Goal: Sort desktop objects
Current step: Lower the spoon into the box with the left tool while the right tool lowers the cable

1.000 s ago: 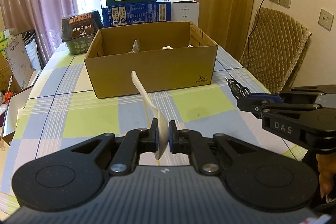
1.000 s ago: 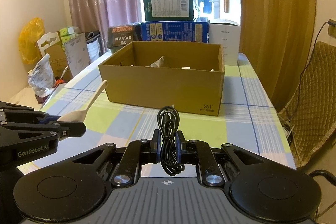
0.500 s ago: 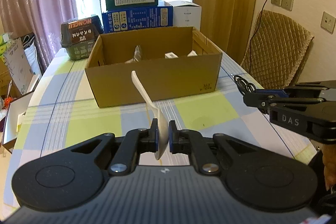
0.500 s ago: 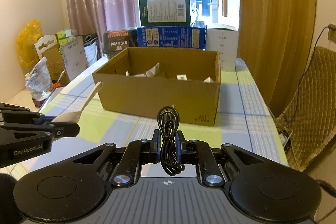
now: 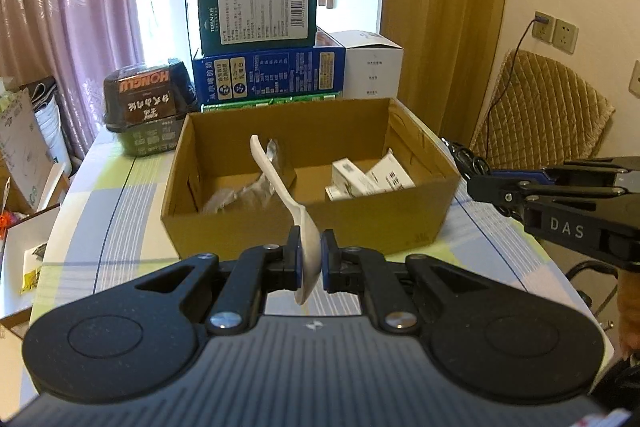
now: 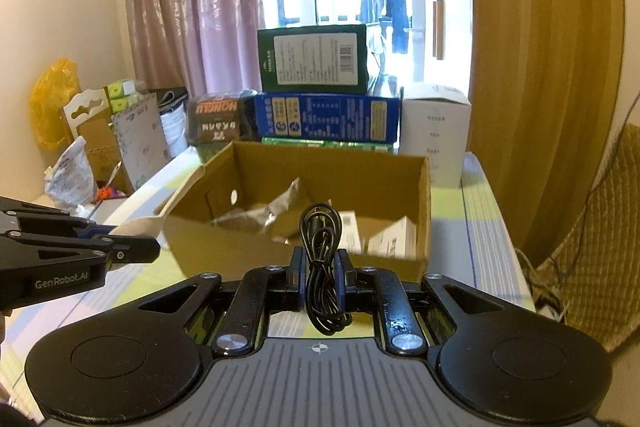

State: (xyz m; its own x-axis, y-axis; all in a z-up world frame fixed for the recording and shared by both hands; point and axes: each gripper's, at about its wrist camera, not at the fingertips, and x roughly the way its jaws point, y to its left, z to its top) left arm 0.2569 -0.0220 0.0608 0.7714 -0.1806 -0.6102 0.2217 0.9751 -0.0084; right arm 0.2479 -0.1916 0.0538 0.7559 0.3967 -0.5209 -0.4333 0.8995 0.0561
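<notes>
- Left wrist view: left claw [image 5: 311,254] clamped on the bowl of a white plastic spoon [image 5: 286,195], handle slanting up and away to the left, tip showing over the left half of the cardboard box [image 5: 308,227].
- Box open-topped on the checked bench [image 5: 120,227], just ahead of the claw; a crumpled clear wrapper [image 5: 236,193] in its left part, small white cartons [image 5: 368,179] in its right part.
- Right claw [image 5: 472,183] seen at the right edge, level with the box's right wall, a dark cable poking from its tip.
- Probable step: carrying the spoon over the rim for a drop. Best done by bringing the bowl fully past the near wall before releasing, handle kept clear of the rim so it cannot tip back out.
- Right wrist view: right claw [image 6: 320,275] closed on a coiled black cable [image 6: 322,259], loops standing upright between the pads, some hanging below.
- Box [image 6: 280,251] just ahead, near wall close under the cable, contents blurred.
- Left claw [image 6: 136,249] at the left, beside the box's left corner, pale spoon [image 6: 160,215] jutting toward the rim.
- Good practice here: clear the near wall with the dangling loops, centre over a bare patch of floor, then part the pads; likely snag risk if the loops catch the cardboard edge.
- Both claws near each other at the box; some spacing advisable.
</notes>
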